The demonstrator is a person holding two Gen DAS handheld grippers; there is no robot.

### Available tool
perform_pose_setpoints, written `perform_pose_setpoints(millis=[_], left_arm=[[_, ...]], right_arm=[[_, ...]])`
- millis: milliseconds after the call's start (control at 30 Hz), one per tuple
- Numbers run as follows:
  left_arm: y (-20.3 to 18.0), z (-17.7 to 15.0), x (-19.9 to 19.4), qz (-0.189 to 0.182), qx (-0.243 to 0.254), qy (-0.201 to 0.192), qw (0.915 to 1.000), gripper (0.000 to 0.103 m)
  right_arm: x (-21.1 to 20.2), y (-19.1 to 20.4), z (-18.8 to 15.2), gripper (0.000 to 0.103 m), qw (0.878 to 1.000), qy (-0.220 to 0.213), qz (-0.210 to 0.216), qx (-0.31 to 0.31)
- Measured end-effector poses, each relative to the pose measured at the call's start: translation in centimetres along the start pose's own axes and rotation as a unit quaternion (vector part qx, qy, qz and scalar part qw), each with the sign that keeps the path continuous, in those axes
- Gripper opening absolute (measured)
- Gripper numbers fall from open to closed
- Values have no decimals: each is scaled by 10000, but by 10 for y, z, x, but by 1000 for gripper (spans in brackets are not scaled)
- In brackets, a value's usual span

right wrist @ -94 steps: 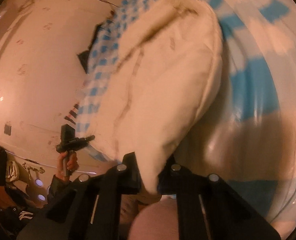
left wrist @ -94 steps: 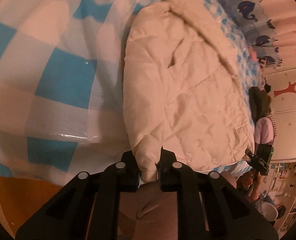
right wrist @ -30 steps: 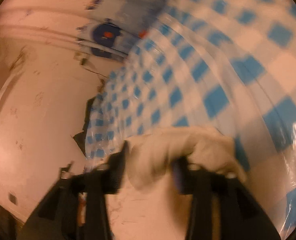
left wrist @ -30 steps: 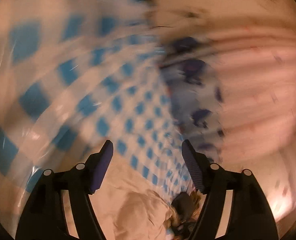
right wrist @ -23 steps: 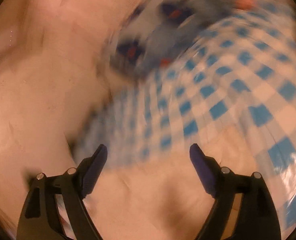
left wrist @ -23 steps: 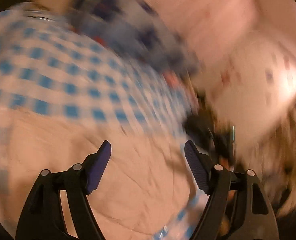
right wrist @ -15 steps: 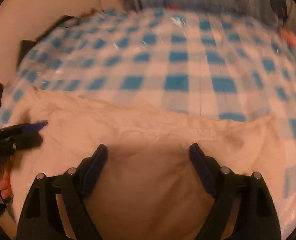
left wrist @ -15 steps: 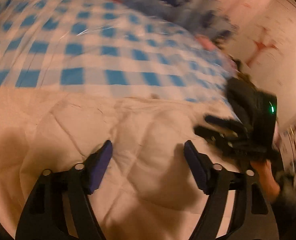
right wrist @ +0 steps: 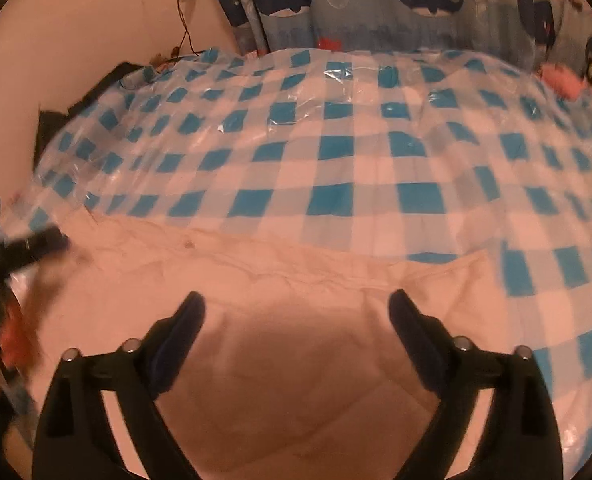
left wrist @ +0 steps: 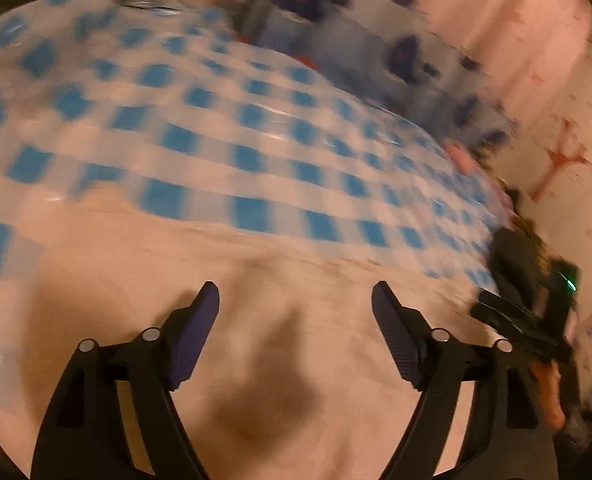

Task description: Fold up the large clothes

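Cream quilted garment [right wrist: 280, 360] lies spread flat on the bed, over a blue-white check sheet [right wrist: 335, 168] w/ clear plastic on top. Its far edge runs left-right across the right wrist view, w/ a corner sticking out at right [right wrist: 475, 258]. In the left wrist view, same garment [left wrist: 256, 320] fills the lower half; pic is blurred, so seams hard to read.

R gripper [right wrist: 296, 308] hangs over the garment, jaws spread wide, nothing between them; they've just been opening. L gripper [left wrist: 296, 300] likewise spread, jaws just opened a bit more, empty, cloth below but not pinched. Each gripper shows in the other's view: L at the far left edge [right wrist: 20, 248], R at the right edge [left wrist: 523, 324].

Handling, as I judge it: padded, puffy, soft, prob. light for its bulk. No stiffness, so it will sag and drape if lifted by one point. Shell looks smooth, could slip out of a shallow pinch; plastic under it likely lets it slide. Thick layers spring back, fold needs pressing down.

Where to grip: edge or corners, e.g. the right corner and matching left end of the far edge, one gripper each, deep bite over a seam, not the puffy middle.
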State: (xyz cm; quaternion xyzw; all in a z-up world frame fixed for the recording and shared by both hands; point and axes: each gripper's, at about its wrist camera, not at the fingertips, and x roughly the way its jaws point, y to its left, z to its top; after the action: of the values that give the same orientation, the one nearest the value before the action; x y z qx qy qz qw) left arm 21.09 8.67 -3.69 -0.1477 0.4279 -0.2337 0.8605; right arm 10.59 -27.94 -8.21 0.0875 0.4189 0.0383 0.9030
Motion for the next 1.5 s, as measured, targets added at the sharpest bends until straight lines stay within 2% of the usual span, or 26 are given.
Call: perform_pose_setpoints(millis=[67,100,167,233,267,300,400,433,467,500,567,600,700,800,933,1000,1133,1333,1433,1500], left_arm=[[34,-4,13,57,-458,163,9988,75],[43,-8,20,56,-495,210,9985,75],[49,-18,31,87,-405,224,9989,74],[44,-17,27,230,-265,173,9992,74],[44,-16,21,204,-277,105,9994,74],[45,-14,7,162,-367,-71,9992,74],[56,-16,-53,215,-541,-916,9941,74],[58,-18,-67,376,-529,-1113,9917,74],[66,-25,-89,700,-462,-1391,9867,76],[71,-28,-95,782,-463,-1444,9853,77],[93,-38,-94,758,-781,-1136,9875,77],[104,-47,-88,571,-1091,-904,9883,77],[114,-65,-74,263,-1525,-733,9852,77],[103,-72,-66,416,-1488,-595,9862,77],[85,-83,-91,455,-1260,-606,9891,77],[81,-91,-105,477,-1169,-585,9903,77],[81,-117,-110,648,-1132,-173,9913,77],[60,-146,-139,888,-772,-76,9930,77],[57,-162,-151,893,-724,24,9934,78],[54,-172,-156,1040,-619,156,9925,78]], right_arm=[[27,-11,-5,90,9993,330,-28,167],[42,-19,-11,91,9984,474,5,312],[60,-27,-16,93,9977,468,95,475],[61,-22,-12,93,9978,570,-33,334],[58,-22,-10,93,9976,601,35,340],[51,-25,-9,93,9975,569,154,392],[-3,-39,-15,93,9976,18,349,595],[-21,-44,-22,93,9973,-140,351,632],[-37,-52,-32,93,9966,-275,290,726],[-45,-59,-41,93,9949,-322,337,891],[-44,-77,-61,93,9868,-103,670,1470],[-40,-83,-70,93,9805,-11,883,1758],[-41,-85,-71,93,9742,-194,1008,2008],[-46,-86,-62,93,9750,-211,959,1993],[-69,-94,-63,93,9757,-271,901,1978],[-79,-96,-74,93,9753,-251,887,2008],[-77,-83,-106,94,9818,214,783,1716],[-110,-67,-133,94,9851,221,809,1505],[-122,-64,-155,95,9862,244,813,1424],[-128,-64,-163,95,9876,283,673,1392]])
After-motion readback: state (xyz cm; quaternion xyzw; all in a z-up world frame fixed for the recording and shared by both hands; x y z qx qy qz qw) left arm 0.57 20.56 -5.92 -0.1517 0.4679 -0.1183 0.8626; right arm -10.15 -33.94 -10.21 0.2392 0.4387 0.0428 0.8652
